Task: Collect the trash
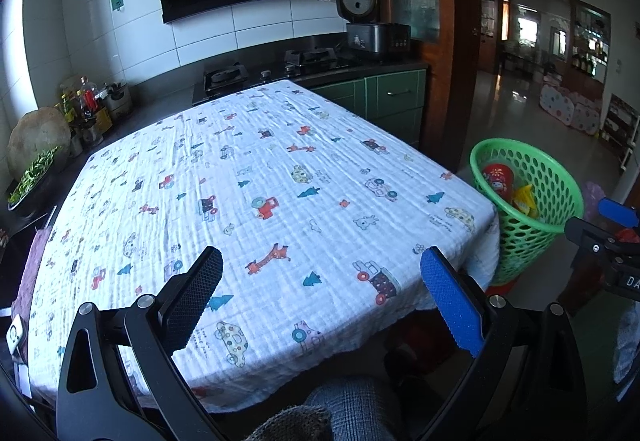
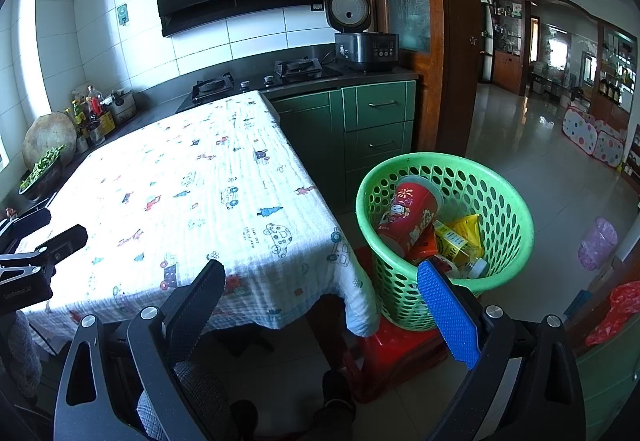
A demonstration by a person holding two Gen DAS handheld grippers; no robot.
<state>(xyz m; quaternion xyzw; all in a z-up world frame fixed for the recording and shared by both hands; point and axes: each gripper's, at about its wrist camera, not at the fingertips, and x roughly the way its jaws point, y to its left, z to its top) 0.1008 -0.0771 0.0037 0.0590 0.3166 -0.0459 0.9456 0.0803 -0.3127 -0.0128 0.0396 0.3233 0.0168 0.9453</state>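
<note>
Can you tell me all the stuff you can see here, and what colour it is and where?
tablecloth: one, white with little cars and giraffes, over the table
basket: one, green with holes, on a red stool right of the table
cup: one, red, inside the basket
yellow packets: a few, inside the basket
rice cooker: one, dark, lid up, on the counter
stove: one, black, behind the table
cabinets: green, under the counter
left gripper: one, open, above the table
right gripper: one, open, near the basket
</note>
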